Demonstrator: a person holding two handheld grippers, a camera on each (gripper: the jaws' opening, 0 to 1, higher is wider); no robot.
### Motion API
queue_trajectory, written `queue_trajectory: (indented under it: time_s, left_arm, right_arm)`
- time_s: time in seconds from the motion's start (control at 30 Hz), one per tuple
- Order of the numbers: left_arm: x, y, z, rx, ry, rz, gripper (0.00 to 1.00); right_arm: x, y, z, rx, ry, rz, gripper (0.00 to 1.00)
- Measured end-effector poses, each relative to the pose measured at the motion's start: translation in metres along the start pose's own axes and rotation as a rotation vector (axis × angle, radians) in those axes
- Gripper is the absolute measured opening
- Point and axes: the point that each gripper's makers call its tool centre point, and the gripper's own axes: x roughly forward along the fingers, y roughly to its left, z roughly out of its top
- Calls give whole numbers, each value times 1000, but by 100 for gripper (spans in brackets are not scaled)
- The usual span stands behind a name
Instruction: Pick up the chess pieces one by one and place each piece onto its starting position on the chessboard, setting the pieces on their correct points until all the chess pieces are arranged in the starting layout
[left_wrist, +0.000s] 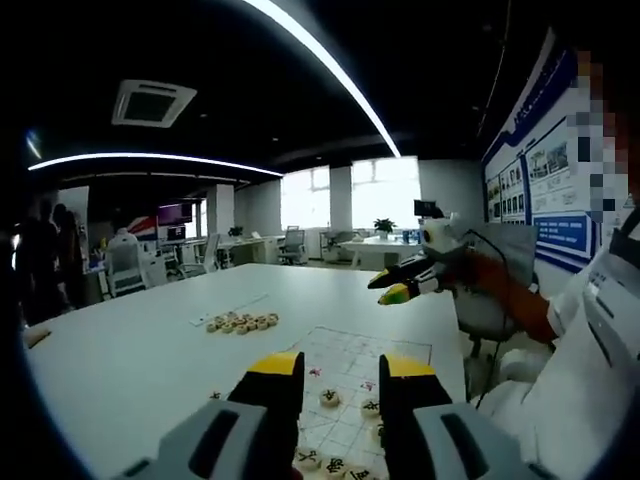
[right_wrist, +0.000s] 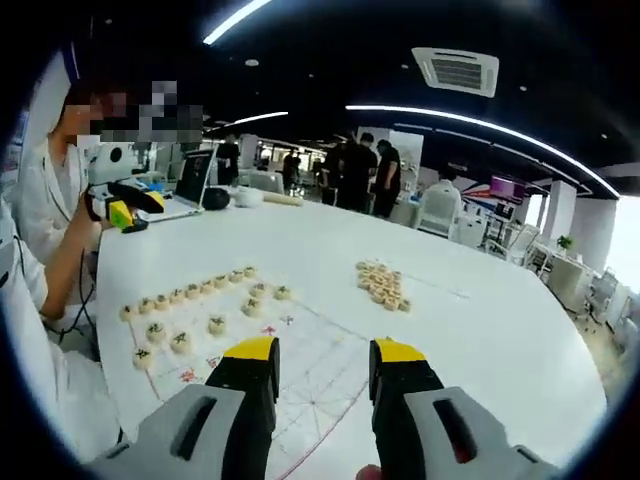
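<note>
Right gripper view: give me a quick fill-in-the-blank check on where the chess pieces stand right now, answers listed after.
1. The unplaced pile of chess pieces lies on the ___ table, off the chessboard.
2. The placed pieces sit along the board side nearest the seated ___.
3. The right claw is open and holds ___.
4. The tips of the left claw are coloured ___.

Answers: white; person; nothing; yellow

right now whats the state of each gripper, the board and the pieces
left gripper: open, empty, above the board
right gripper: open, empty, above the board
board: flat on the table, partly set
placed pieces: flat, in rows along one side of the board
loose pile: heaped on the table off the board, not yet placed
</note>
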Motion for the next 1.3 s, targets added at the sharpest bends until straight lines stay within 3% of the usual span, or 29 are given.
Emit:
queue_trajectory:
  time_s: [0.27,0.4,0.47,0.5,0.7,0.87,1.07,1.3]
  left_arm:
    - [-6,3,0,-2,-14,7,32]
    - [-9,9,-2,0,-8,24,32]
    - [-10,11,0,2,-15,25,32]
    - [-10,11,1,1,-21,23,32]
    - [-12,11,3,8,-27,20,32]
    - [-17,16,3,2,-38,30,32]
    - [-19,16,5,-5,-48,32,32]
    - [-27,20,7,-38,-66,36,32]
  right_arm:
    - [57,-22,-4,108,13,-39,35]
    - [93,-48,-9,118,27,-79,34]
    - [109,-59,-12,161,36,-92,31]
    - [126,-68,-15,167,41,-91,29]
    - [174,-89,-34,129,106,-149,27]
    - [193,-96,-32,151,115,-168,27]
    - [216,-104,-46,174,175,-205,27]
    - [228,-113,-45,229,145,-232,19]
